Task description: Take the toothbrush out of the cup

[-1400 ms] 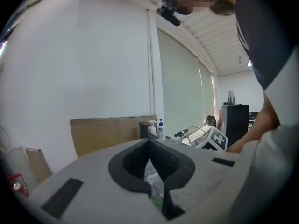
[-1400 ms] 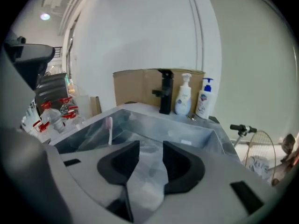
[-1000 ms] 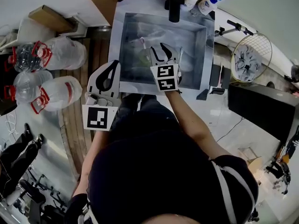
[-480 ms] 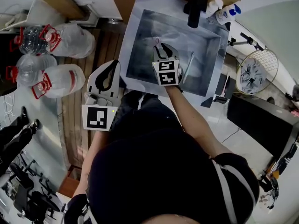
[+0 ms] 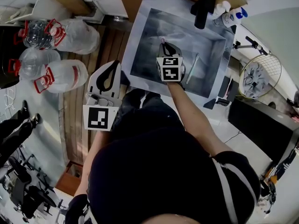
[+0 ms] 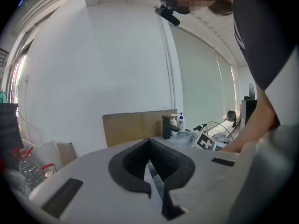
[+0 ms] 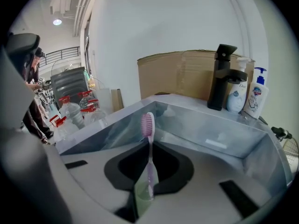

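Observation:
A pink toothbrush (image 7: pixel 150 164) stands upright, its bristle head (image 5: pixel 162 40) rising just past the tips of my right gripper (image 5: pixel 166 47). In the right gripper view, my right gripper (image 7: pixel 148 178) has its jaws closing, and the pads press on the handle. A greenish translucent cup (image 7: pixel 141 196) shows through the gap below the jaws; it is hidden in the head view. All this is over the grey sink basin (image 5: pixel 208 50). My left gripper (image 5: pixel 113 64) (image 6: pixel 152 181) hangs shut and empty outside the sink's left front corner.
A black faucet (image 5: pixel 204 8) (image 7: pixel 220 78) and soap bottles (image 5: pixel 229 14) (image 7: pixel 256 97) stand at the sink's far rim. A pale stick-like item (image 5: pixel 192 69) lies in the basin to the right. Large water bottles (image 5: pixel 60 76) sit on the floor at left.
The right gripper's jaws, wide apart a second ago around the cup and toothbrush, have narrowed onto the toothbrush handle. The left gripper has stayed put.

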{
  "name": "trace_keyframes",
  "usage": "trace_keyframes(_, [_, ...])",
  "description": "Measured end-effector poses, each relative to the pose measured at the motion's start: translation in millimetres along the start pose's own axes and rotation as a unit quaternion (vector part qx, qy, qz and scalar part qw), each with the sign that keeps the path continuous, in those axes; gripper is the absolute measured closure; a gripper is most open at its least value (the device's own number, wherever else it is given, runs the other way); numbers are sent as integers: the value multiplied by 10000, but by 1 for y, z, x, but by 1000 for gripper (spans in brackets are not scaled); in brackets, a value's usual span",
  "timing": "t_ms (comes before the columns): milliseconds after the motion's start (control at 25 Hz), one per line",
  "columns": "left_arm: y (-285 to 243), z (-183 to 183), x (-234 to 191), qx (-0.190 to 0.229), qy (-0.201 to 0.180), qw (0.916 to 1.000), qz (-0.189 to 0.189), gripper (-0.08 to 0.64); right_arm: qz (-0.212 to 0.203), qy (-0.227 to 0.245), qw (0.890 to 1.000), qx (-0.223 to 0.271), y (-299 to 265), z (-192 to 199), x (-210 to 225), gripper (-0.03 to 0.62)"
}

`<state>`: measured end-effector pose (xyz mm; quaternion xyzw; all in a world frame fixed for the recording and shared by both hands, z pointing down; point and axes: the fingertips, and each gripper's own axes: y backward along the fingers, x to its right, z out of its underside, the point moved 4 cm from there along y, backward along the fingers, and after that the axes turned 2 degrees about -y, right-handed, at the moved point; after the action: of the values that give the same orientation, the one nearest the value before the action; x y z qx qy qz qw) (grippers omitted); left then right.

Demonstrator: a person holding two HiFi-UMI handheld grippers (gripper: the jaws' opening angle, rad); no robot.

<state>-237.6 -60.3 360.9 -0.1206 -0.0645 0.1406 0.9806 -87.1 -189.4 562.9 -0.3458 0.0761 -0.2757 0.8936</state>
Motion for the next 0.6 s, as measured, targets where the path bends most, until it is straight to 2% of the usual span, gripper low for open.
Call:
trace_keyframes(360, [-5,-5,11,118,-9,9996,240,538,-91,55,9983,576,38,-31,-3,549])
trace_keyframes(600, [-11,-10,24,249,-9,9982,539,538,-26,-171,9932,1148,84,-59,8,551])
